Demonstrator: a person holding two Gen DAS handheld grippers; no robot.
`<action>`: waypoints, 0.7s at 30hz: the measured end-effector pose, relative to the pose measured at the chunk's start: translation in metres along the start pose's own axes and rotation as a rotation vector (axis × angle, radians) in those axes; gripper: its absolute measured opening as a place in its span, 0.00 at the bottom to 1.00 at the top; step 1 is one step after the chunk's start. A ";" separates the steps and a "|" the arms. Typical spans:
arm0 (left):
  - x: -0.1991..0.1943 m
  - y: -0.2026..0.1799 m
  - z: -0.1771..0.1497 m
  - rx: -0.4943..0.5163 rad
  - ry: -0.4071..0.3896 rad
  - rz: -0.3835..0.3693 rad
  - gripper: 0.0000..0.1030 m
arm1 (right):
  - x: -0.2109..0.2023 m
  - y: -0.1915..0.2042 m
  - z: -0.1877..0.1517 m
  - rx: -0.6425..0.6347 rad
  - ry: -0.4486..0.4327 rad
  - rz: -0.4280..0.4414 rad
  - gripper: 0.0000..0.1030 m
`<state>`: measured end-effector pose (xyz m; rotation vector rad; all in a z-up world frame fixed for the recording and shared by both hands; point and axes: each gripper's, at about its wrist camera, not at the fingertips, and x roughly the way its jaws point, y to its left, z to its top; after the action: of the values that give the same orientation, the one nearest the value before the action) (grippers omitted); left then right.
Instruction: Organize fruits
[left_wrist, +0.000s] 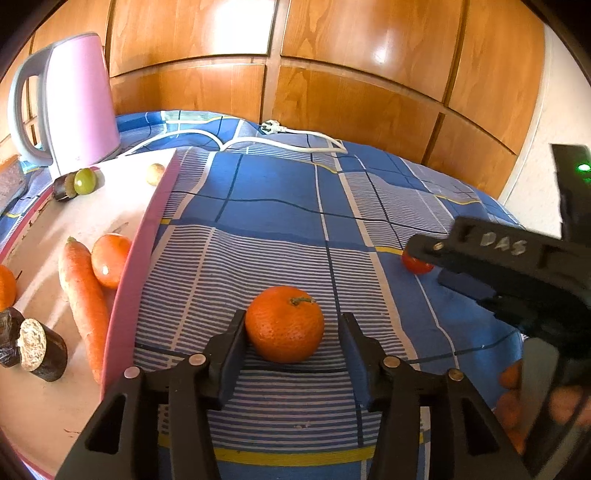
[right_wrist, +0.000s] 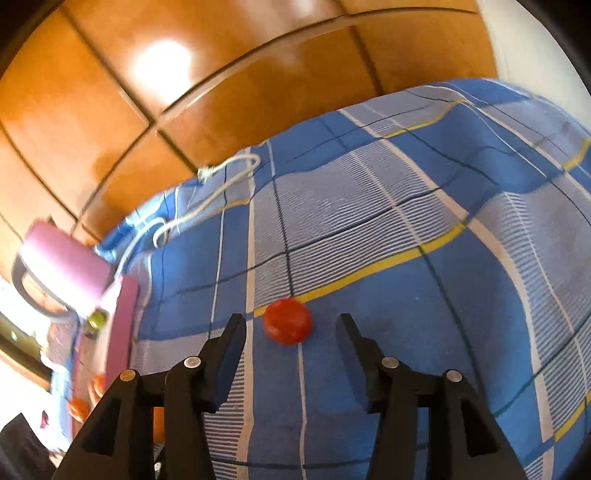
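Surface: blue checked cloth (left_wrist: 280, 184), wood panels behind.
Left gripper (left_wrist: 291, 332): jaws apart, straddling mandarin (left_wrist: 284, 324) on cloth, beside pink tray (left_wrist: 140, 258).
Right gripper (right_wrist: 291, 332): jaws apart, small tomato (right_wrist: 287, 320) just ahead.
Left view only: carrot (left_wrist: 83, 295) on tray.

One tangerine (left_wrist: 284, 324) lies on the bedspread, and part of another orange fruit (left_wrist: 6, 286) shows at the tray's left edge. There are two tomatoes: one (left_wrist: 109, 260) on the tray, one (right_wrist: 287, 320) on the bedspread. One carrot (left_wrist: 83, 301), one green grape (left_wrist: 84, 181), one small pale fruit (left_wrist: 155, 173) and three dark eggplant pieces (left_wrist: 42, 350) (left_wrist: 8, 341) (left_wrist: 63, 189) sit on the one tray (left_wrist: 142, 236). One pink kettle (left_wrist: 79, 99) stands behind.
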<state>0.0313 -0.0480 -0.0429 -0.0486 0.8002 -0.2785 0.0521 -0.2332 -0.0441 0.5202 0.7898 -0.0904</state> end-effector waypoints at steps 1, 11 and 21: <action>0.000 0.000 0.000 -0.001 -0.001 -0.001 0.49 | 0.004 0.004 0.000 -0.028 0.003 -0.017 0.50; 0.000 0.002 0.001 -0.015 -0.004 -0.026 0.53 | 0.017 0.015 0.000 -0.161 -0.004 -0.102 0.29; -0.002 0.008 0.002 -0.048 -0.002 -0.060 0.37 | 0.019 0.016 -0.003 -0.197 0.008 -0.122 0.29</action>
<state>0.0334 -0.0401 -0.0410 -0.1183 0.8045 -0.3164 0.0677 -0.2153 -0.0522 0.2865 0.8284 -0.1219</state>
